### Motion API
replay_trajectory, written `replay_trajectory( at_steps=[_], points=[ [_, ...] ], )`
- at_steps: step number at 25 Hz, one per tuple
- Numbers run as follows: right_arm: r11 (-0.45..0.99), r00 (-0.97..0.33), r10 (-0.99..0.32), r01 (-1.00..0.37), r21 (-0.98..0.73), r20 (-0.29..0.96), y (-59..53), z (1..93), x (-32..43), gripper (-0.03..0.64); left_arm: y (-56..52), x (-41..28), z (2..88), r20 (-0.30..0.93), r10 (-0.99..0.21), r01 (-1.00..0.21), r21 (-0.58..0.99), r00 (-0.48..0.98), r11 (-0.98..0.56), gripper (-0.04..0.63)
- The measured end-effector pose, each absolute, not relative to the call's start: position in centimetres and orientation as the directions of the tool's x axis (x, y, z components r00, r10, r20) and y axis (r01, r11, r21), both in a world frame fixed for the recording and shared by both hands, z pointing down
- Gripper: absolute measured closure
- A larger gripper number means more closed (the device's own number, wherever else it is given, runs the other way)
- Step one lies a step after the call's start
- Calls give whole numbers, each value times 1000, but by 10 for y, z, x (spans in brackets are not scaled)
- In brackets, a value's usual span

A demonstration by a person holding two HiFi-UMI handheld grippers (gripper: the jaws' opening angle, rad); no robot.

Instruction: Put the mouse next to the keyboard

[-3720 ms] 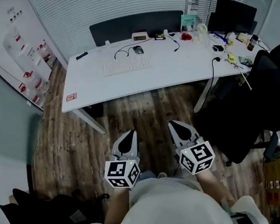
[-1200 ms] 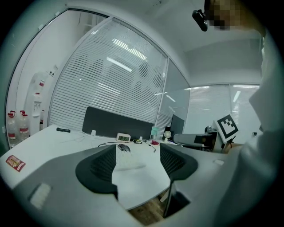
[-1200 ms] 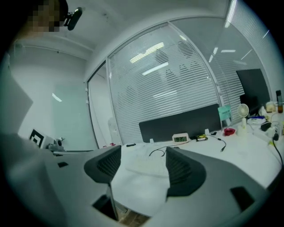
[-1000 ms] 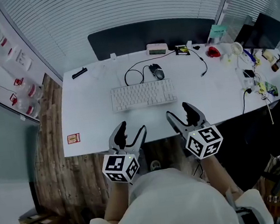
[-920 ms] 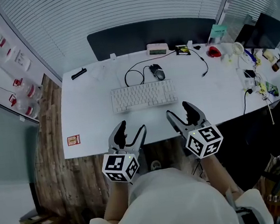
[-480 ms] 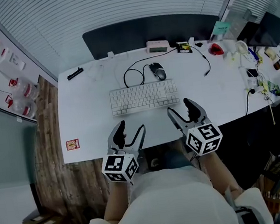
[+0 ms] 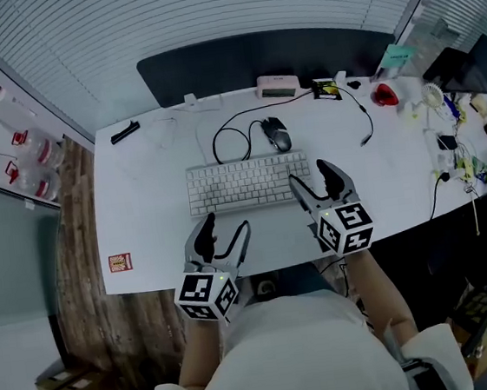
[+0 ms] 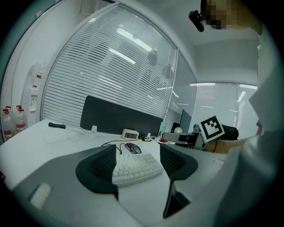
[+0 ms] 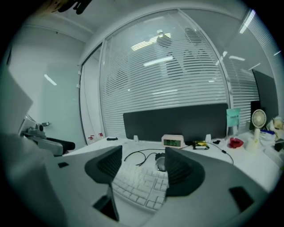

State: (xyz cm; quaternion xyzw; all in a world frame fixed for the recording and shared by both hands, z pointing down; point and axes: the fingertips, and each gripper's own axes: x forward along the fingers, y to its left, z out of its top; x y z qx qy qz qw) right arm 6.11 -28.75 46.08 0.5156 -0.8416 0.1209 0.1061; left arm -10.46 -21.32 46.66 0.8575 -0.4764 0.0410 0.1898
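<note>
A dark wired mouse [image 7: 276,133] lies on the white desk [image 7: 141,219] just behind the right end of the white keyboard [image 7: 247,183], its cable looping to the left. My right gripper [image 7: 313,176] hovers over the keyboard's right end, short of the mouse; its jaws are closing a little and hold nothing. My left gripper [image 7: 226,227] hangs open over the desk's front edge, in front of the keyboard. The right gripper view shows the mouse [image 9: 160,162] past the keyboard [image 9: 142,184], between the jaws. In the left gripper view the mouse [image 8: 132,148] sits far behind the keyboard [image 8: 135,166].
A small digital clock [image 7: 277,86] stands at the back before a dark partition [image 7: 263,56]. A black pen [image 7: 124,132] lies at back left, a red card [image 7: 120,262] at front left. A loose cable [image 7: 359,120], a red object [image 7: 383,93] and clutter sit to the right.
The person has come up to the desk. The right gripper moved forward from the front edge to over the keyboard's right end; the left gripper stays near the edge.
</note>
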Motion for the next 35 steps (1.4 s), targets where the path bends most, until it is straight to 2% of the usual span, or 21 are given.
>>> replay_trajectory(
  at_steps=[9, 18, 25, 35],
  points=[
    [485, -471, -793, -872, -68, 387, -364, 498, 60, 327, -247, -93, 482, 287, -804, -845, 304, 521, -439, 299],
    [502, -455, -715, -863, -64, 531, -422, 552, 54, 304, -273, -77, 493, 305, -794, -843, 308, 526, -440, 299],
    [524, -424, -607, -849, -63, 672, -449, 599, 46, 295, -283, -75, 499, 324, -785, -844, 308, 527, -439, 299],
    [535, -326, -504, -845, -8, 800, -472, 639, 40, 291, -291, -83, 502, 337, -791, -853, 307, 512, -422, 299]
  ],
)
